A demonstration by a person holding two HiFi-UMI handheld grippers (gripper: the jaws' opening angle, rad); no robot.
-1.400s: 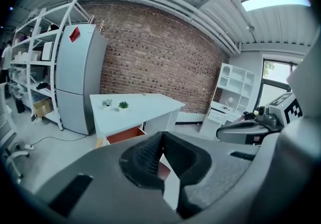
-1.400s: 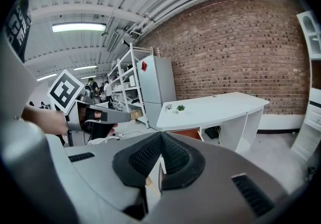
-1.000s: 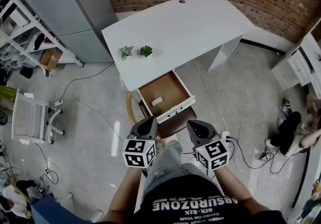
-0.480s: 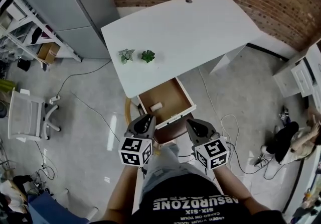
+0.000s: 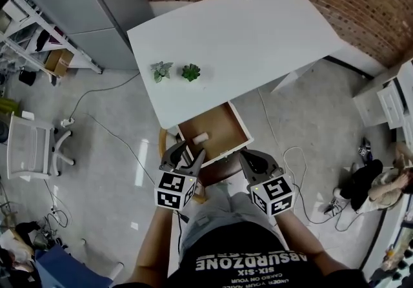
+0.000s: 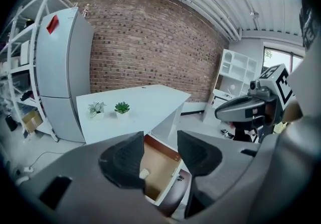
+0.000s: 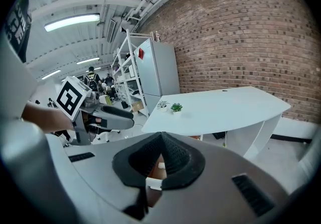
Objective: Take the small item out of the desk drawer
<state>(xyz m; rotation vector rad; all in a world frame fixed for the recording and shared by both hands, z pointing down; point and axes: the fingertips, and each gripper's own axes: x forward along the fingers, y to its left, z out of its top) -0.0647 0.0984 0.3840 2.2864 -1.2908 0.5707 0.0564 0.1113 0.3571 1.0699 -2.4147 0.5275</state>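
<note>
My left tool (image 5: 186,152) has just been spreading its jaws; they stand released with nothing between them, and through the gap I see only the open drawer (image 6: 159,163). My right tool (image 5: 248,159) is clenched on nothing, pads together. Both hang in front of the drawer (image 5: 224,126), which is pulled out from the near edge of the white table (image 5: 239,41). The small item (image 5: 199,138), a pale block, lies on the drawer's floor by its left wall, toward the front, apart from both tools. Two little plants (image 5: 175,72) stand near the table's left edge.
</note>
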